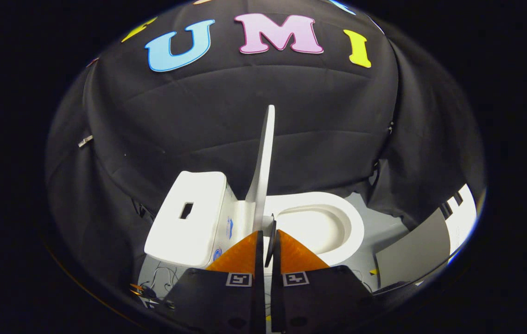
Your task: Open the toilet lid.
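I have the hand-held gripper (265, 241) pinching the near edge of the toilet lid (263, 162), which stands almost upright between tank (189, 222) and open bowl (323, 227).

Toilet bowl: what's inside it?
The toilet bowl looks white and empty where visible. The raised lid, pinched edge-on in the gripper, and the gripper itself hide its near-left part and bottom.

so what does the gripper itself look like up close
The gripper has two wedge-shaped fingers that taper to points and sit side by side with a thin gap. Behind them are broad black body plates, each bearing a small square black-and-white marker near the finger base.
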